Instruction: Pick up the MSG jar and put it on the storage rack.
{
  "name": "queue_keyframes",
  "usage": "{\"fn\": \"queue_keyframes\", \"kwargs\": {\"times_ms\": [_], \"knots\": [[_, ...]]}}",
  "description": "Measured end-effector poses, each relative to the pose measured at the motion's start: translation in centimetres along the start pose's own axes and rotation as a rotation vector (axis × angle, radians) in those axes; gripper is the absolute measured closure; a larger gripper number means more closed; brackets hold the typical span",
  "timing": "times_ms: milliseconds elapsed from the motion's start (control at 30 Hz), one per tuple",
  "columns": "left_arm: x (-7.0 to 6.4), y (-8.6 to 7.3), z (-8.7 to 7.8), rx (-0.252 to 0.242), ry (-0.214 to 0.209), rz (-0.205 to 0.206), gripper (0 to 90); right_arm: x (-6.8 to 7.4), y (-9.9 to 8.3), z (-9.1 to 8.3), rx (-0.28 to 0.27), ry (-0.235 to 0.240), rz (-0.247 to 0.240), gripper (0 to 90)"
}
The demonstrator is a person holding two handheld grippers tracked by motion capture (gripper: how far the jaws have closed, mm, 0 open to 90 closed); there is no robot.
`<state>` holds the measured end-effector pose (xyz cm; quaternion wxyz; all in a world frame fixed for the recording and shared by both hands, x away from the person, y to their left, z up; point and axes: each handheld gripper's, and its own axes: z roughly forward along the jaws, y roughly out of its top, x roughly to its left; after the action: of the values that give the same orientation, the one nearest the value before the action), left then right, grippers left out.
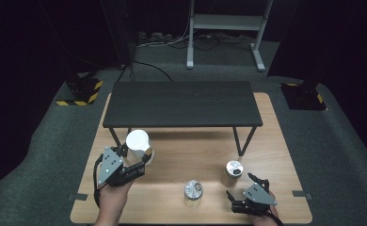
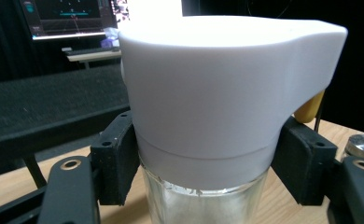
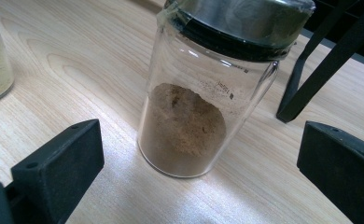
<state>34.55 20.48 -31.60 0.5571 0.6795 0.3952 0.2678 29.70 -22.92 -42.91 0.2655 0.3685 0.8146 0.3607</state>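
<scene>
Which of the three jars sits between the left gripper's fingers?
The white-capped jar, far left; the left gripper closes on it. The other two have metal lids.

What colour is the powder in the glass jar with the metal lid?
Brown powder, best seen in the right gripper view.

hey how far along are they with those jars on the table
Early. The left tongs are closed on the white-lidded glass container, which sits on the table. The right tongs are open around the brown-powder jar, not gripping. A third jar sits untouched.
</scene>
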Motion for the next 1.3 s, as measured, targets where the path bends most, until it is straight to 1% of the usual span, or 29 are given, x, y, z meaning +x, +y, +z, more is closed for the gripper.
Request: {"fn": "queue_keyframes", "kwargs": {"times_ms": [267, 367, 500, 533, 700, 900, 1033, 1167, 1300], "knots": [[0.3, 1.8, -0.4, -0.024, 0.014, 0.027, 30.6, 0.0, 0.0, 0.0, -0.001, 0.0, 0.0, 0.0], [0.3, 2.4, -0.5, -0.03, 0.02, 0.031, 30.6, 0.0, 0.0, 0.0, -0.001, -0.001, -0.002, 0.0], [0.5, 3.3, -0.4, -0.038, 0.029, 0.045, 30.7, 0.0, 0.0, 0.0, 0.0, -0.001, -0.005, 0.0], [0.5, 3.3, -0.4, -0.038, 0.029, 0.045, 30.6, 0.0, 0.0, 0.0, 0.0, -0.001, -0.005, 0.0], [0.7, 4.5, 0.0, -0.05, 0.039, 0.062, 30.6, 0.0, 0.0, 0.0, 0.0, -0.001, -0.003, 0.0], [1.0, 5.8, 0.4, -0.058, 0.05, 0.07, 30.6, 0.0, 0.0, 0.0, -0.002, 0.0, -0.002, 0.0], [1.3, 6.3, 0.7, -0.06, 0.059, 0.064, 30.6, 0.0, 0.0, 0.0, -0.001, 0.001, -0.002, 0.0], [1.6, 6.7, 1.2, -0.055, 0.068, 0.071, 30.6, 0.0, 0.0, 0.0, -0.002, -0.001, -0.002, 0.0], [1.9, 7.0, 1.6, -0.055, 0.069, 0.059, 30.6, 0.0, 0.0, 0.0, -0.001, -0.002, -0.003, 0.0]]}}
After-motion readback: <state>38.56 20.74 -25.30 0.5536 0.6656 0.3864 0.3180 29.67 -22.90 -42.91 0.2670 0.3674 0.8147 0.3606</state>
